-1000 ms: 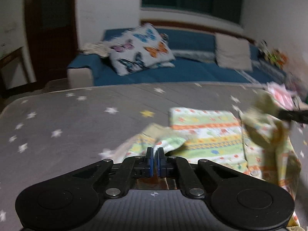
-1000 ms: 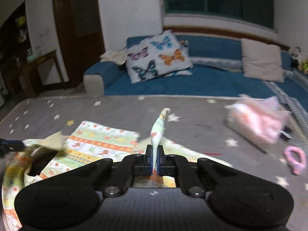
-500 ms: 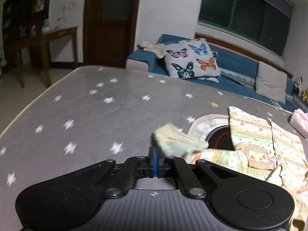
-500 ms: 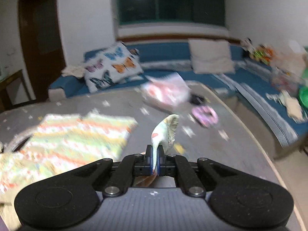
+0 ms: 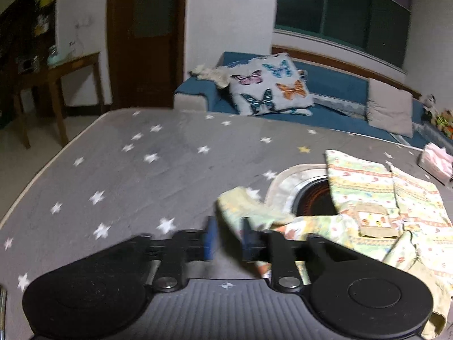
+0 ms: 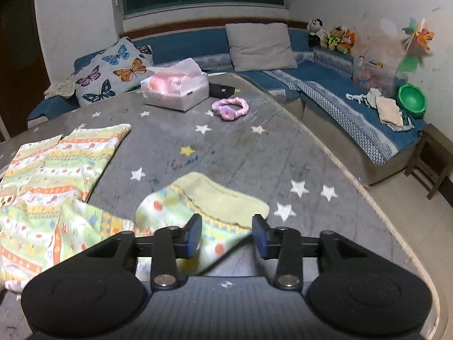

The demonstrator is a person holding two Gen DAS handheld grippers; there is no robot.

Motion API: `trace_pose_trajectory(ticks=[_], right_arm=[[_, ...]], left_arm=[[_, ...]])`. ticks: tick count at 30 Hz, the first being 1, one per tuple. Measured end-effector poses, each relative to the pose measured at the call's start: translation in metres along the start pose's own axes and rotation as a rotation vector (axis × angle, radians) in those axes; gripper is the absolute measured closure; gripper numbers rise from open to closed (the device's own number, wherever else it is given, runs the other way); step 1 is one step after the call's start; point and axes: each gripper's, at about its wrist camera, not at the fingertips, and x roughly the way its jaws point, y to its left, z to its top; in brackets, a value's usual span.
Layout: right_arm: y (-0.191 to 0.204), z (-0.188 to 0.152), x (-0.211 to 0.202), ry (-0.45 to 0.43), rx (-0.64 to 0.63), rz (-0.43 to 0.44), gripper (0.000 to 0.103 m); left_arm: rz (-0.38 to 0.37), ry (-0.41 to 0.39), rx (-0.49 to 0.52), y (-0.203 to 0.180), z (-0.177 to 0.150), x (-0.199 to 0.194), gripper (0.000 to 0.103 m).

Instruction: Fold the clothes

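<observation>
A child's pale green and yellow patterned garment lies spread on the grey star-print table. In the left wrist view, one sleeve cuff lies slack between the jaws of my left gripper, which are opening and not pressing on it. In the right wrist view, the other sleeve cuff rests on the table just ahead of my right gripper. Its jaws are also opening, with cloth lying loose between them. The garment's body stretches away to the left.
A round dark recess in the table shows beside the garment. A plastic-wrapped pink pack, a black item and a pink hairband lie at the far side. The table's curved edge runs right, with a blue sofa beyond.
Both grippers were shut on a sleeve cuff each. They swung apart, left to the left and right to the right, and now stand with jaws apart and the cuffs lying on the table.
</observation>
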Motion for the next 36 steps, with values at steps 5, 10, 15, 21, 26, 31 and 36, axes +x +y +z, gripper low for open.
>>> trace_pose_trajectory(ticks=[5,10,15,21,26,31,36], right_arm=[[0.011,-0.001,0.024,0.03,-0.029,0.018,0.062],[0.018,0.001,0.039,0.018,-0.088,-0.002,0.054],[0.01,0.004,0.042,0.017,-0.082,-0.029,0.053],[0.003,0.002,0.039,0.021,-0.085,-0.057,0.053],[-0.004,0.001,0.036,0.027,-0.09,-0.124,0.049],[-0.018,-0.001,0.034,0.037,-0.059,-0.167,0.048],[-0.014,-0.001,0.032,0.036,-0.077,-0.198,0.047]], left_arm=[[-0.03,-0.006,0.088,-0.027,0.007,0.01,0.059],[-0.045,0.02,0.146,-0.041,0.009,0.026,0.059],[-0.042,0.057,0.21,-0.055,0.012,0.047,0.059],[-0.041,0.115,0.275,-0.059,0.011,0.077,0.059],[-0.028,0.125,0.299,-0.05,0.003,0.086,0.071],[0.052,0.075,0.182,-0.02,0.007,0.084,0.098],[0.203,0.066,-0.012,0.026,0.008,0.086,0.102]])
